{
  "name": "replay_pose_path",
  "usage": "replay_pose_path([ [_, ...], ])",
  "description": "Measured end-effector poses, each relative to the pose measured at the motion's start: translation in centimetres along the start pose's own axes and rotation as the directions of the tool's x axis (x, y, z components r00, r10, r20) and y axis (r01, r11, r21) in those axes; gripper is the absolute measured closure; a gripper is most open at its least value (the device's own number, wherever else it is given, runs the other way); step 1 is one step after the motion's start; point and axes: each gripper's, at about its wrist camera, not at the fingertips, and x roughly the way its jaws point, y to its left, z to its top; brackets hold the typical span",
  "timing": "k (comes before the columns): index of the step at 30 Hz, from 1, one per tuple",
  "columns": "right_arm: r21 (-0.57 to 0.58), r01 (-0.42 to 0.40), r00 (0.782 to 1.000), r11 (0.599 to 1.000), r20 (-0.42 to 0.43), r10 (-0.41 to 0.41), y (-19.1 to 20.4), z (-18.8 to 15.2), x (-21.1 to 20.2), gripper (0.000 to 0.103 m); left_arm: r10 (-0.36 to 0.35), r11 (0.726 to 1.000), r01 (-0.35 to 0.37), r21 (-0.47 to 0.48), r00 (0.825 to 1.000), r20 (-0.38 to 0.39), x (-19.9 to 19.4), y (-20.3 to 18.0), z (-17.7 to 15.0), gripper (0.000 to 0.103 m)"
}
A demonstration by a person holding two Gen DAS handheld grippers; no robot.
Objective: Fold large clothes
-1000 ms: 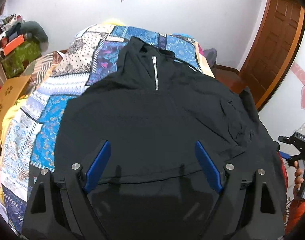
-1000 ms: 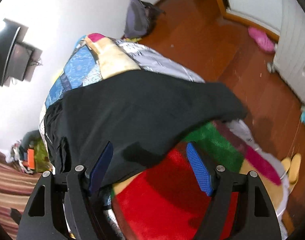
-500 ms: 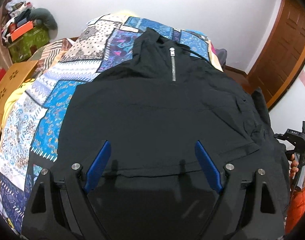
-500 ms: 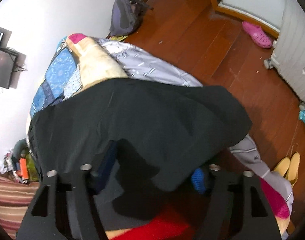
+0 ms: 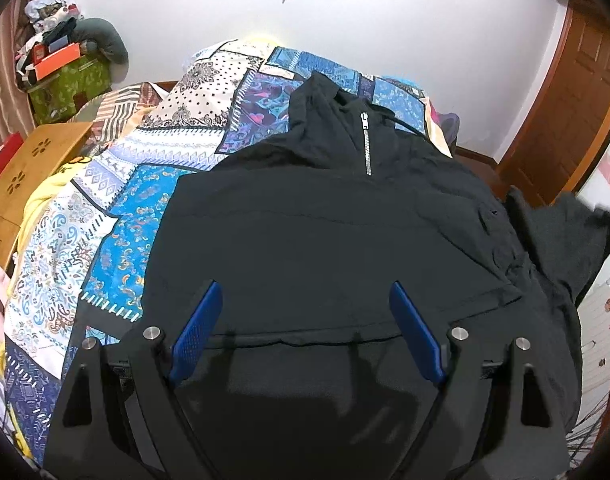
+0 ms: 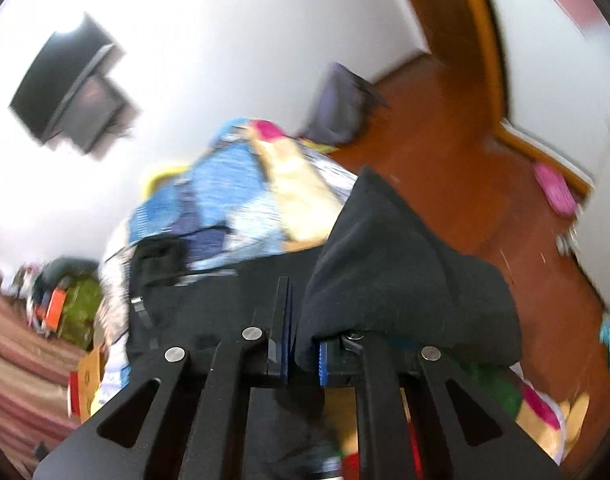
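A large black pullover [image 5: 325, 232] with a short silver zipper [image 5: 366, 142] lies front up on a patchwork bedspread [image 5: 117, 216]. My left gripper [image 5: 305, 320] is open and empty, hovering over the hem. My right gripper [image 6: 301, 340] is shut on the pullover's right sleeve [image 6: 393, 264], which drapes over its blue pads. In the left wrist view that sleeve [image 5: 561, 232] is lifted at the far right. The right wrist view is motion-blurred.
A wooden stool [image 5: 25, 172] and a green box with clutter [image 5: 69, 84] stand left of the bed. A wooden door [image 5: 573, 108] is at the right. A dark bag [image 6: 341, 108] and pink slippers [image 6: 555, 192] lie on the wooden floor.
My right gripper has closed on the sleeve and lifted it up off the bed edge. My left gripper has stayed open, moving slightly toward the bed.
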Motion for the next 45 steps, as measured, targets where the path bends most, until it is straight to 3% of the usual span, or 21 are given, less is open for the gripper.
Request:
replay_pose_path([
  [5, -0.204, -0.092, 0.995, 0.975, 0.016, 0.097, 7.8, -1.6, -1.6, 0.094, -0.009, 1.0, 0.009, -0.01, 1.0, 0.01, -0.9, 1.0, -0.2, 0.018],
  [10, -0.305, -0.184, 0.981, 0.934, -0.114, 0.157, 12.4, -5.5, 1.4, 0.094, -0.001, 1.0, 0.002, -0.025, 1.0, 0.021, -1.8, 2.2, -0.5, 0.018],
  [13, -0.332, -0.208, 0.968, 0.92, -0.208, 0.144, 13.5, -8.0, 4.0, 0.094, 0.006, 0.999, -0.005, -0.038, 1.0, 0.024, -2.5, 3.1, -0.8, 0.018],
  [19, -0.41, -0.192, 0.935, 0.892, -0.351, 0.04, 15.4, -13.0, 9.1, 0.09, 0.016, 0.998, -0.015, -0.056, 1.0, 0.015, -2.9, 4.1, -1.4, 0.018],
  [23, -0.455, -0.174, 0.926, 0.873, -0.378, -0.012, 15.3, -14.3, 9.1, 0.089, 0.016, 0.998, -0.015, -0.057, 1.0, 0.01, -2.7, 4.0, -1.6, 0.018],
  [24, -0.474, -0.171, 0.925, 0.864, -0.38, -0.025, 15.3, -14.3, 8.8, 0.087, 0.015, 0.998, -0.014, -0.055, 1.0, 0.008, -2.6, 3.9, -1.6, 0.018],
  [28, -0.484, -0.222, 0.903, 0.847, -0.429, -0.009, 15.5, -14.0, 7.4, 0.058, 0.015, 0.999, -0.015, -0.04, 1.0, 0.003, -2.2, 3.1, -1.5, 0.018],
  [35, -0.501, -0.199, 0.942, 0.842, -0.334, 0.025, 15.0, -12.9, 4.2, 0.057, 0.014, 1.0, -0.014, 0.022, 1.0, 0.006, -2.2, 0.6, -1.0, 0.018],
  [42, -0.372, -0.171, 0.968, 0.912, -0.236, 0.085, 11.4, -8.9, 2.7, 0.055, -0.006, 0.998, 0.005, 0.059, 1.0, 0.023, -1.8, -1.8, 0.3, 0.018],
  [45, -0.285, -0.145, 0.974, 0.947, -0.209, 0.087, 8.8, -7.2, 2.8, 0.042, -0.016, 0.997, 0.014, 0.07, 0.999, 0.028, -1.3, -2.7, 0.7, 0.018],
])
